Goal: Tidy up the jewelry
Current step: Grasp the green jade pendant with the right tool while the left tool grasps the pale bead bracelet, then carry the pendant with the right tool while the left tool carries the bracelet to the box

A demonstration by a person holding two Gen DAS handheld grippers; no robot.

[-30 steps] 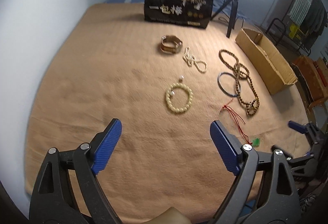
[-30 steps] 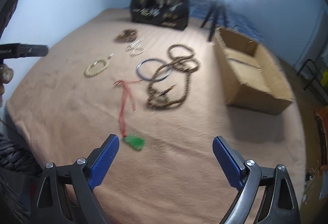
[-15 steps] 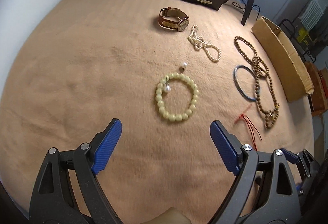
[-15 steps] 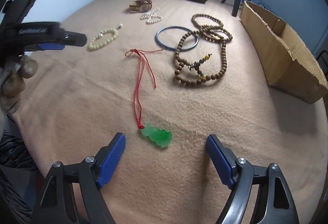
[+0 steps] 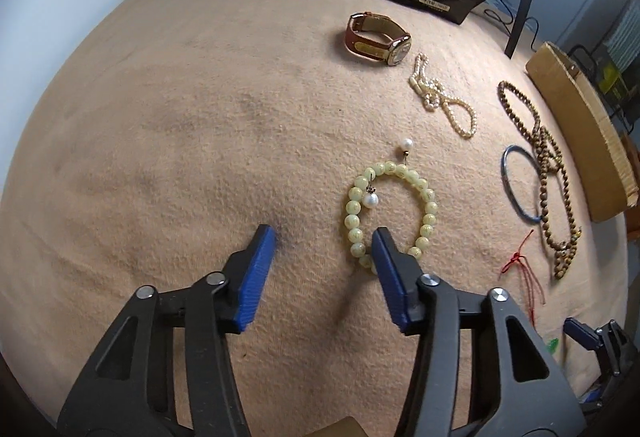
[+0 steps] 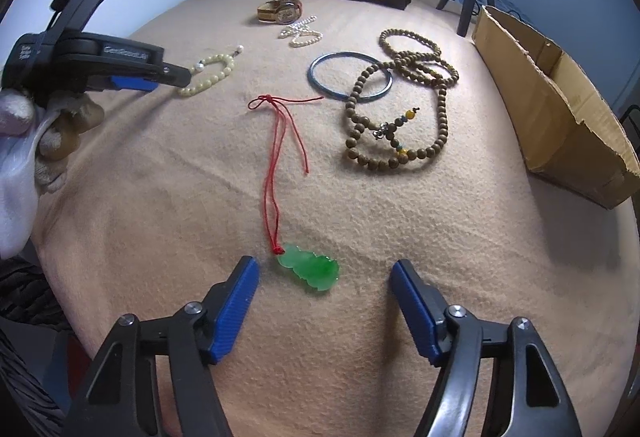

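Two tools lowered over jewelry on a tan-blanketed bed

The right tool (image 6: 324, 273) is seen closing, unpinched, around the green pendant (image 6: 310, 267) near the bed's near edge. The left tool (image 5: 322, 241) is closing on bare blanket, its right pad overlapping the yellow bead bracelet (image 5: 390, 213). Farther back lie the wooden beads (image 6: 400, 105), blue bangle (image 6: 350, 75) and watch (image 5: 378, 39).
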